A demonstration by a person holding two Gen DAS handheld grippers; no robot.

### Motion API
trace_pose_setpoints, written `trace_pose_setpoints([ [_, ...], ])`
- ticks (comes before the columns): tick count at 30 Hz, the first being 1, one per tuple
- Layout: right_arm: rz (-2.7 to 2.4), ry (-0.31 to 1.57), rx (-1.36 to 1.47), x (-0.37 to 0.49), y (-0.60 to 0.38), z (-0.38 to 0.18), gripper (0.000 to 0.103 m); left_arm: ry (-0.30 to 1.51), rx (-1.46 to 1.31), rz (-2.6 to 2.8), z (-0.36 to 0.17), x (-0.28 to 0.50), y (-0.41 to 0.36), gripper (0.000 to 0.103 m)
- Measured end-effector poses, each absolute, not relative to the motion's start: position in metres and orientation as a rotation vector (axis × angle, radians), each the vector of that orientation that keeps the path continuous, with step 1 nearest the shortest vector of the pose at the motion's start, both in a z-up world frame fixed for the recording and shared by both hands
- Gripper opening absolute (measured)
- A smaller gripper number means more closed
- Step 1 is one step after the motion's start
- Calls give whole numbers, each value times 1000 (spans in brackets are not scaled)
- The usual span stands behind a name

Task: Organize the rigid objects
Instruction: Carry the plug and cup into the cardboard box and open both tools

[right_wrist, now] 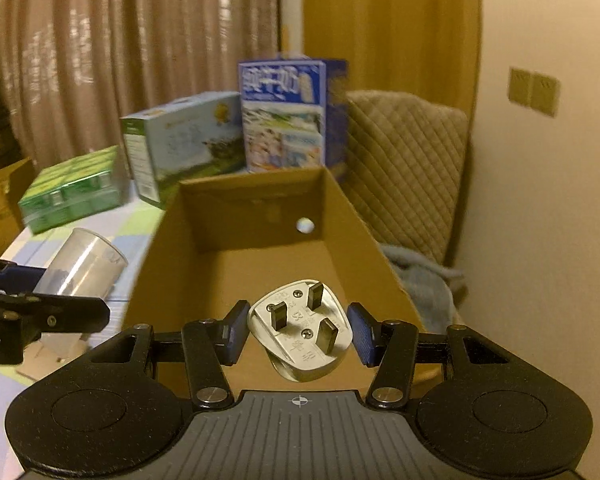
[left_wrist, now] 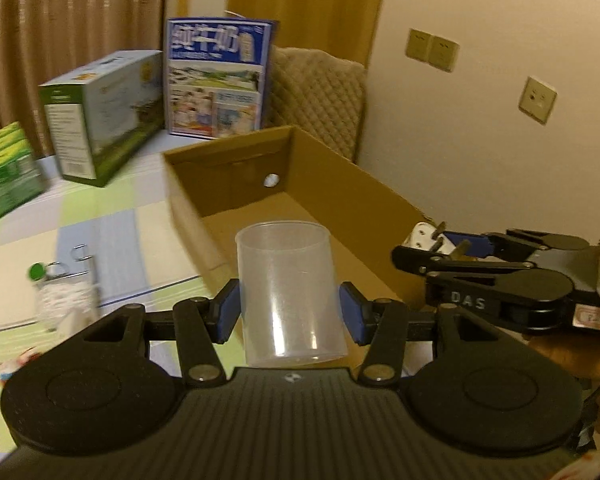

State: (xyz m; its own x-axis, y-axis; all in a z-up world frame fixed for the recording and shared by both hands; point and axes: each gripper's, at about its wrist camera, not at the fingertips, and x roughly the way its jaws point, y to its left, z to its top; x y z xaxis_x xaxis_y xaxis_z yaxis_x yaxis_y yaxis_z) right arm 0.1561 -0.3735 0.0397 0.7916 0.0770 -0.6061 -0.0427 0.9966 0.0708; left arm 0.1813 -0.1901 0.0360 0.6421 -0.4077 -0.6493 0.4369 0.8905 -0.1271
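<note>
The left tongs (left_wrist: pixel 290 312) are clamping a clear plastic cup (left_wrist: pixel 288 288) between their blue pads, holding it upright just over the near end of an open cardboard box (left_wrist: pixel 352 184); the right wrist view is showing that same cup (right_wrist: pixel 82 268) from the side, tilted, at the box's left. The right tongs (right_wrist: pixel 300 334) are gripping a white three-pin plug (right_wrist: pixel 302 332), prongs facing the camera, above the box floor (right_wrist: pixel 260 276); in the left view only its tip (left_wrist: pixel 422 238) is peeking out. A small pale ball (right_wrist: pixel 305 225), or possibly a hole, is showing on the far wall. Only the left view is catching a jar with a wire clasp (left_wrist: pixel 66 296), blurred, on the checked desk (left_wrist: pixel 112 224). Milk cartons (right_wrist: pixel 284 116) are standing behind the box, a quilted chair (right_wrist: pixel 404 168) beside them
</note>
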Motion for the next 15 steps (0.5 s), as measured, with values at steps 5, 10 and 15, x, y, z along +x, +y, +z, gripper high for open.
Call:
trace_pose_setpoints([
  [5,55,666,111,159,-393,29,50,743,71,-500,27,194,-209,48],
  [10,50,669,134,163,-398,23,50,747,85,-502,22,196,-216,48],
  [15,56,675,142,167,-398,19,50,759,89,-497,15,198,-219,48],
])
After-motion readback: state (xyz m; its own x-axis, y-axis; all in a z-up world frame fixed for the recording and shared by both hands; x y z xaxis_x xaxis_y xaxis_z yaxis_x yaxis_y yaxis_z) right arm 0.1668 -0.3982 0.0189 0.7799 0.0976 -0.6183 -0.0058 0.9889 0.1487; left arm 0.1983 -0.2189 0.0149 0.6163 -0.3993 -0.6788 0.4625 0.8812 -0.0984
